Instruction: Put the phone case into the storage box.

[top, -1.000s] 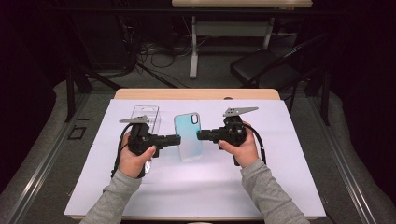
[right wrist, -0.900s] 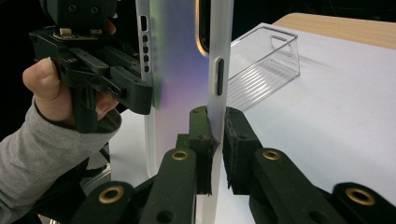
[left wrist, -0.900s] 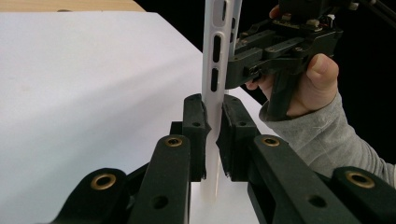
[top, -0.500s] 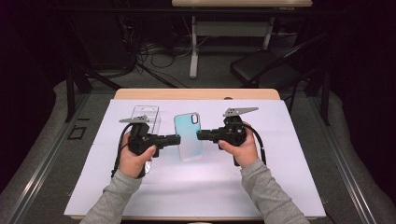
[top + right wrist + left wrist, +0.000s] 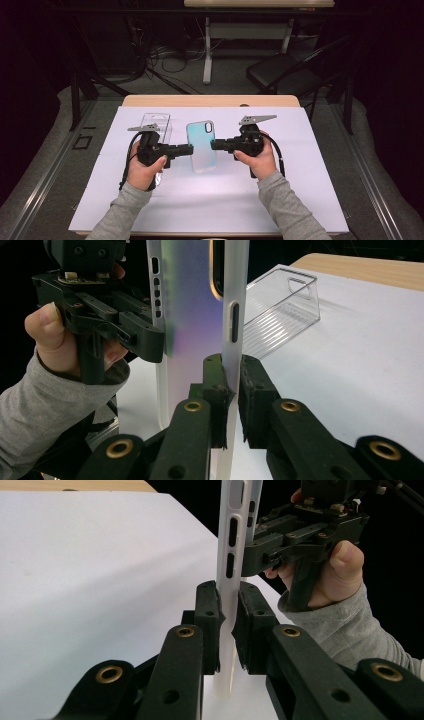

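Over the desk [image 5: 310, 200]: a phone case [image 5: 201, 146] is held up between both grippers, above the white sheet.
Left gripper [image 5: 189, 148]: jaws clenched on the case's left edge, pads pressed to both faces of the rim, as the left gripper view shows [image 5: 227, 625].
Phone case: pale, iridescent, camera cutout toward the far end; its lower end is cut off in both gripper views.
Right gripper [image 5: 215, 145]: jaws clamped on the right edge [image 5: 231, 385].
Clear plastic box [image 5: 156, 125]: lying on the desk behind the left gripper, partly hidden by it.
Writing: none readable.
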A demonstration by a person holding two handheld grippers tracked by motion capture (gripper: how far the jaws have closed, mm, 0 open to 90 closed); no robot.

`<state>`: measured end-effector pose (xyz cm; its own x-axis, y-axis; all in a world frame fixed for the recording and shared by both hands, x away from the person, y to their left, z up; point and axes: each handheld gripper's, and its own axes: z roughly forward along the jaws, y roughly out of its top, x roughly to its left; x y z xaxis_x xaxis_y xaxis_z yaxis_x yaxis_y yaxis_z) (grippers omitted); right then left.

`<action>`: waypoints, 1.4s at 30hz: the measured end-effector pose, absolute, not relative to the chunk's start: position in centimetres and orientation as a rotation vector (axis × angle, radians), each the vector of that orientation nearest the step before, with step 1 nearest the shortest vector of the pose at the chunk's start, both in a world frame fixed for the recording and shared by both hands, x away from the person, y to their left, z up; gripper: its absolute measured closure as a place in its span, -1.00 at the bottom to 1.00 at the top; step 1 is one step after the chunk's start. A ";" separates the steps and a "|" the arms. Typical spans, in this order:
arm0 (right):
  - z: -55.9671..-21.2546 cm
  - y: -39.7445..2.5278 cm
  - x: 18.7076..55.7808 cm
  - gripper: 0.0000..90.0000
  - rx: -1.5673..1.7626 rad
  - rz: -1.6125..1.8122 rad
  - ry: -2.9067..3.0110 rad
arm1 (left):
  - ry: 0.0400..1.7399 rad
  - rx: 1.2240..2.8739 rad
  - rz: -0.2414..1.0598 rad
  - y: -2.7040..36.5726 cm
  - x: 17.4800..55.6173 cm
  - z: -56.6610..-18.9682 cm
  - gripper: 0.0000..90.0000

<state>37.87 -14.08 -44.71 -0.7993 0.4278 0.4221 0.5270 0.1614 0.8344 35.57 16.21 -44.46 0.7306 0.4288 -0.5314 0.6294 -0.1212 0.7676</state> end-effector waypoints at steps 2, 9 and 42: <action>-44.8 -14.1 37.9 0.85 -0.959 -1.738 -2.324 | 0.839 1.753 -0.211 16.2 35.6 -44.5 0.81; -44.8 -14.0 37.9 0.85 -0.963 -1.731 -2.335 | 0.851 1.729 -0.220 16.4 35.7 -44.4 0.77; -45.2 -14.7 38.1 0.85 -1.088 -1.762 -2.384 | 0.878 1.726 -0.073 17.0 36.1 -44.3 0.27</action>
